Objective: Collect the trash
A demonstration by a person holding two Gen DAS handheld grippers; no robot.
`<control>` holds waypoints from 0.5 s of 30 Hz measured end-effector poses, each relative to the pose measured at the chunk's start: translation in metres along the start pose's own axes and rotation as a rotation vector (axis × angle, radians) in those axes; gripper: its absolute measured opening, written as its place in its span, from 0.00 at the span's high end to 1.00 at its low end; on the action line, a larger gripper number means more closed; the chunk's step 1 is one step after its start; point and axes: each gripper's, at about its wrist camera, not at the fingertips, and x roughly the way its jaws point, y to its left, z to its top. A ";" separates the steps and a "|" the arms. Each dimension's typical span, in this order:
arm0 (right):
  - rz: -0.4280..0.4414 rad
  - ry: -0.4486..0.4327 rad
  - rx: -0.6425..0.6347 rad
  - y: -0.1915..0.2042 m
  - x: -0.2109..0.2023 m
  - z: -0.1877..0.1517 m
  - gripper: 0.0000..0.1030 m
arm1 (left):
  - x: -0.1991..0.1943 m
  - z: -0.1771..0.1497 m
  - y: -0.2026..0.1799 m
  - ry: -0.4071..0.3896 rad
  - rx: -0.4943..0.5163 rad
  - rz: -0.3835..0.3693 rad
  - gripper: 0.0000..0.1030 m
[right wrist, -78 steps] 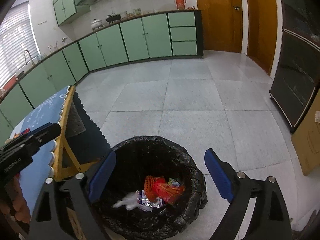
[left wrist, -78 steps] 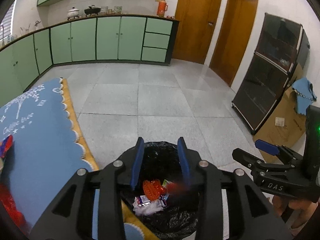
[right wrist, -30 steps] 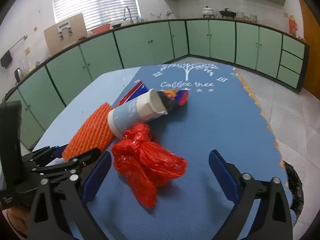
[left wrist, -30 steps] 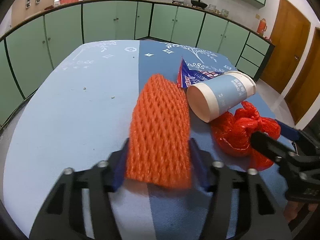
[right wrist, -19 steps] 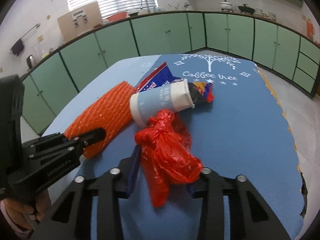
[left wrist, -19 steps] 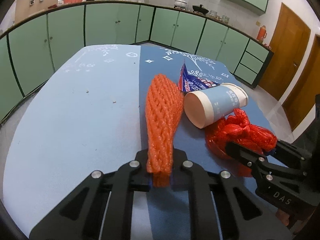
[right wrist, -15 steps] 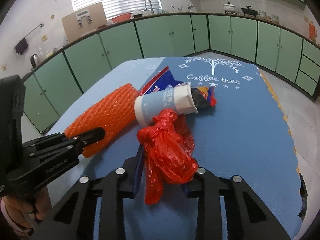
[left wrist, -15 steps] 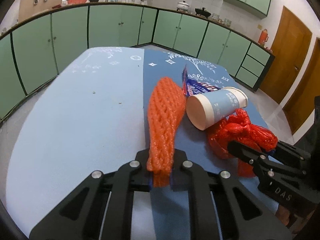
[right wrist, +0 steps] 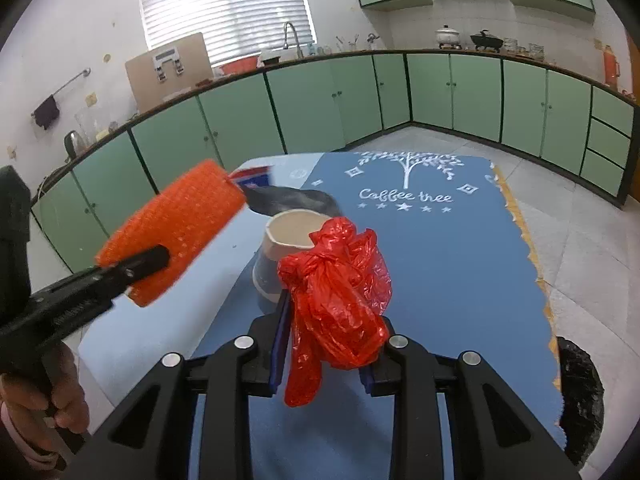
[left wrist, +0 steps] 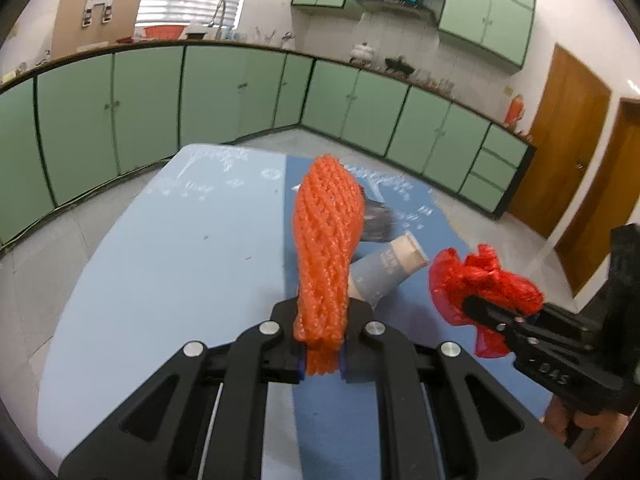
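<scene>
The orange foam net point(left wrist: 326, 240) covers the near end of the paper cup point(left wrist: 386, 266) in the left wrist view, so the cup's base cannot be seen. In the right wrist view the red plastic bag point(right wrist: 340, 292) hides the cup's front wall, and the bag also masks the blue pad of one of the fingers point(right wrist: 366, 376). A snack wrapper point(right wrist: 254, 178) behind the cup is blurred and partly covered; its print is unreadable. The black bin bag point(right wrist: 580, 400) beyond the surface's point(right wrist: 460, 272) edge is cut off at the frame's dark rim. The person's hand point(right wrist: 48, 396) is only partly in frame.
</scene>
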 end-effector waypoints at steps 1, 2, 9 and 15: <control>-0.002 -0.004 0.002 -0.001 -0.002 0.000 0.72 | 0.002 -0.001 -0.001 0.013 0.008 -0.013 0.91; -0.006 -0.007 0.004 -0.002 -0.004 0.001 0.72 | 0.008 -0.003 -0.003 0.040 0.027 -0.001 0.91; -0.021 -0.010 0.006 0.000 -0.007 -0.001 0.72 | 0.014 -0.015 -0.002 0.085 0.024 -0.008 0.91; -0.058 0.020 0.027 -0.009 0.003 -0.008 0.72 | 0.013 -0.020 0.002 0.088 0.025 -0.002 0.91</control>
